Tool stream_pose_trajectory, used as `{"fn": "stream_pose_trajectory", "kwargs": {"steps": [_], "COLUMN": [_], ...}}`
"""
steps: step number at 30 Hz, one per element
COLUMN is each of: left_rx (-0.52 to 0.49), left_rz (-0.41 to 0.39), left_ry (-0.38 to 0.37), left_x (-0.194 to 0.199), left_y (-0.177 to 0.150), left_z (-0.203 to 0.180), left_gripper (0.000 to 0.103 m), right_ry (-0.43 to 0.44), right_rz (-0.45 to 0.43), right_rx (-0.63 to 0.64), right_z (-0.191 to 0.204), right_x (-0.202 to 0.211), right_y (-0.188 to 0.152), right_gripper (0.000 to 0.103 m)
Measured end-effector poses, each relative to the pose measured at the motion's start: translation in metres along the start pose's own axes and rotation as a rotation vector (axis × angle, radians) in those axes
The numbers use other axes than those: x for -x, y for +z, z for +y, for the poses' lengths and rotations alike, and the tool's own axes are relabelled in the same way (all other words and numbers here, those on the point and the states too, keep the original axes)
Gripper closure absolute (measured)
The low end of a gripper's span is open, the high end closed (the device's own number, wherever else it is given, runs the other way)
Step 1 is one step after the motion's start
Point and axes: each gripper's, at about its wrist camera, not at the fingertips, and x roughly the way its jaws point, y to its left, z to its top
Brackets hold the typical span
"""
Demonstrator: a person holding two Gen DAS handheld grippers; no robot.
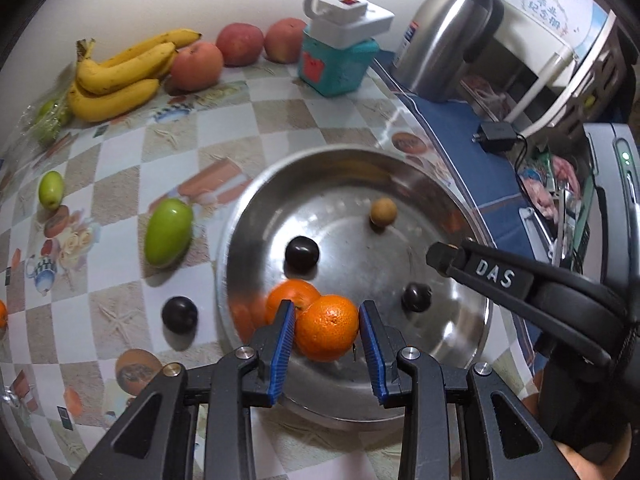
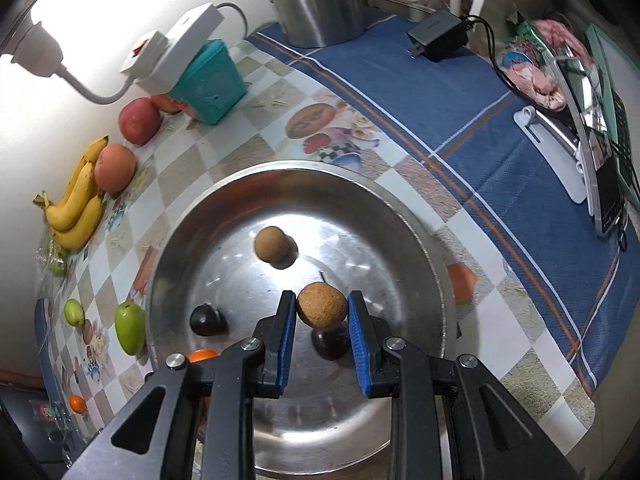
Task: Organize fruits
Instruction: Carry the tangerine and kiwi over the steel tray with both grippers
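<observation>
Orange mandarin (image 1: 327, 328) between left claw (image 1: 327, 316) pads

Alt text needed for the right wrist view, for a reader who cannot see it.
The right gripper holds a small round brown fruit between its blue pads over a steel bowl, which contains another brown fruit and two dark plums. Bananas and apples line the wall.

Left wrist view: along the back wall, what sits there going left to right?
Bananas → three apples → teal box with a white power strip on top → steel kettle.
</observation>
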Motion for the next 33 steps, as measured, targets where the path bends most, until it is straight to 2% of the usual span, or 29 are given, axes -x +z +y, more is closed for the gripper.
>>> {"fn": "stream_pose_trajectory", "kwargs": {"steps": [15,27,33], "left_rx": [-0.014,-0.016,-0.019], "left_rz": [0.073,0.094,0.104], "left_ry": [0.009,0.010,0.005], "left_x": [-0.019,-0.025,-0.027], "left_y": [-0.009,-0.010,-0.010], "left_z": [-0.010,-0.012,-0.014], "left_gripper": [0.068,0.067,0.066], "right_ry": [-0.012,-0.037,-0.051], "right_rz": [0.009,0.023,0.018], "right_rx": [-0.034,-0.023,-0.011], "right_z": [-0.007,-0.006,-0.005], "right_x": [-0.018,-0.021,-0.020], "right_y": [0.000,0.000,0.000], "right_gripper": [0.075,0.075,0.068]}}
